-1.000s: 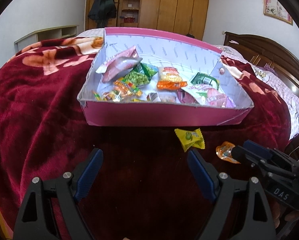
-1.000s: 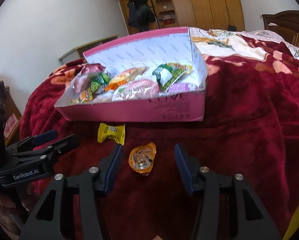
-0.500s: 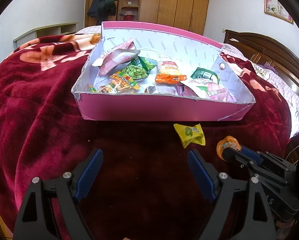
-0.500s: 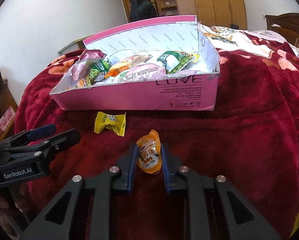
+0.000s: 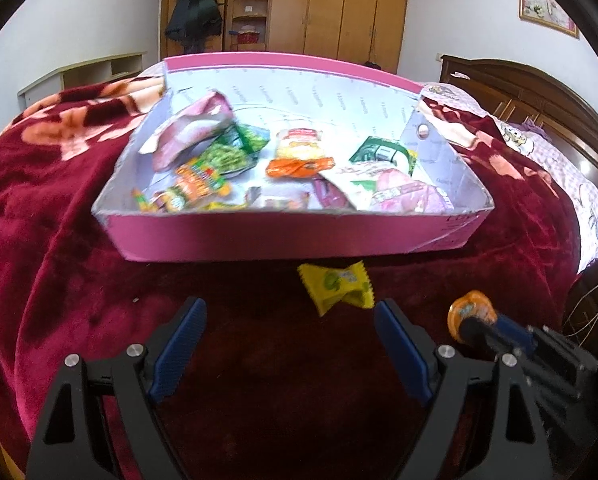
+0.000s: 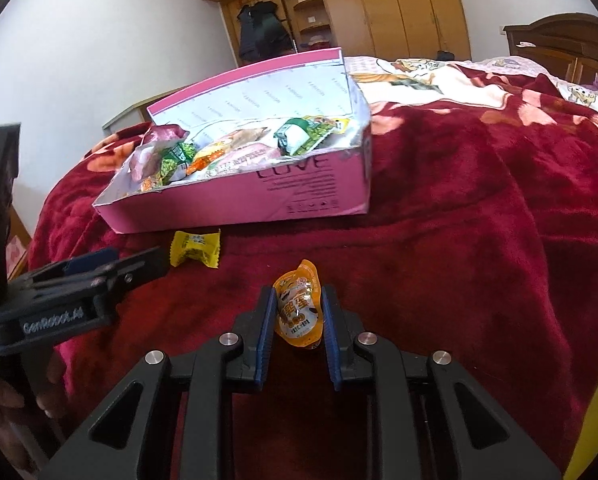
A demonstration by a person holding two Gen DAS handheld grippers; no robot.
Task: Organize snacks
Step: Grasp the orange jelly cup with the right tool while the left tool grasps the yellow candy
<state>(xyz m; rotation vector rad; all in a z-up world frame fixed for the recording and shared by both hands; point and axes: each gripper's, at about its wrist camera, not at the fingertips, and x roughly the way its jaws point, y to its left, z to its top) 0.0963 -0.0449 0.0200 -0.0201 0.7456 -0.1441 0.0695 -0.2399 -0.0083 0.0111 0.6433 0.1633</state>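
Right tool (image 6: 297, 322) angled downward over the bed, blue pads clamped on both sides of the small orange snack pouch (image 6: 299, 310), which stands upright between them just above the dark red blanket (image 6: 479, 240). Over on the left, the left tool (image 5: 289, 344) tilts down too, its blue fingers (image 5: 177, 354) spread wide apart with nothing between them, only blanket below. Just past its right finger lies the yellow wrapped candy (image 5: 339, 286), flat on the blanket, untouched, close to the front wall of the pink cardboard box (image 5: 283, 236). From the right camera, a person's hand (image 6: 3, 404) shows at the lower left edge, gripping the left tool's handle. The box sits on the bed beyond both tools, open on top, already holding a jumble of snack packets: a pinkish bag (image 5: 195, 132), a green pea packet (image 5: 231, 156), an orange packet (image 5: 301, 162). Farther back, wooden wardrobes (image 5: 339, 4) line the wall.
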